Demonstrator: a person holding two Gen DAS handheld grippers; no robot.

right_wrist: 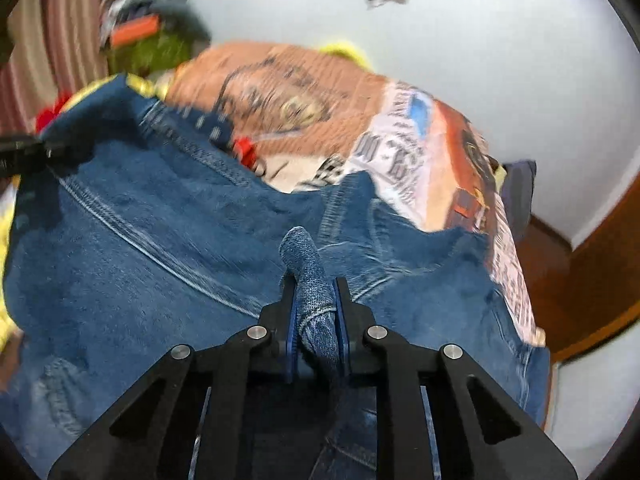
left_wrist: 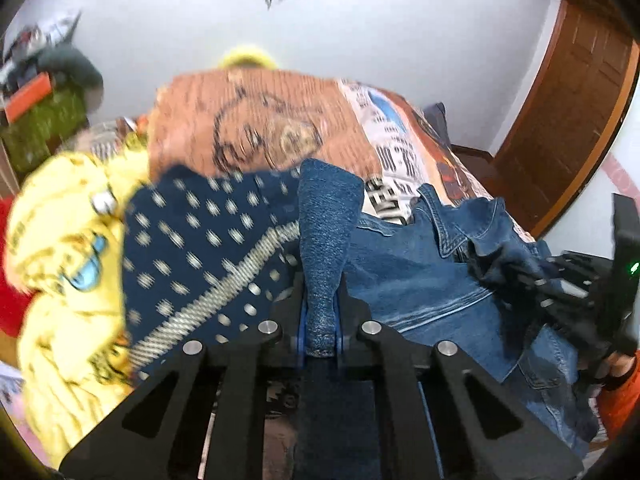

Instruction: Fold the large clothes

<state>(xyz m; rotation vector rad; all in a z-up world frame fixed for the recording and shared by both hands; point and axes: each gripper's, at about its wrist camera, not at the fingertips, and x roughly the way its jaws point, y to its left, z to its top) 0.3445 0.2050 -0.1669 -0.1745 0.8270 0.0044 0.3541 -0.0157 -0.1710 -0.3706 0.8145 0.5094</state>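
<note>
We have denim jacket (right_wrist: 160,248) spread on bed (right_wrist: 304,92), among other clothes: dotted navy cloth (left_wrist: 208,240), yellow garment (left_wrist: 60,240).

Left gripper (left_wrist: 320,320): jaws clamped on bunched denim edge. Right gripper (right_wrist: 316,312): jaws pinched on denim fold too.

Step, as we judge: both grips made, start of fold.

Next move calls for: lifting both pinches together, keeping fabric taut between us, carrying edge over jacket body, avoiding drag on dotted cloth beside it. Views blurred; which edges we hold unclear.

jacket (right_wrist: 160,240) on bed (right_wrist: 320,92) | patterned cloth (left_wrist: 208,240) left of jacket
</note>
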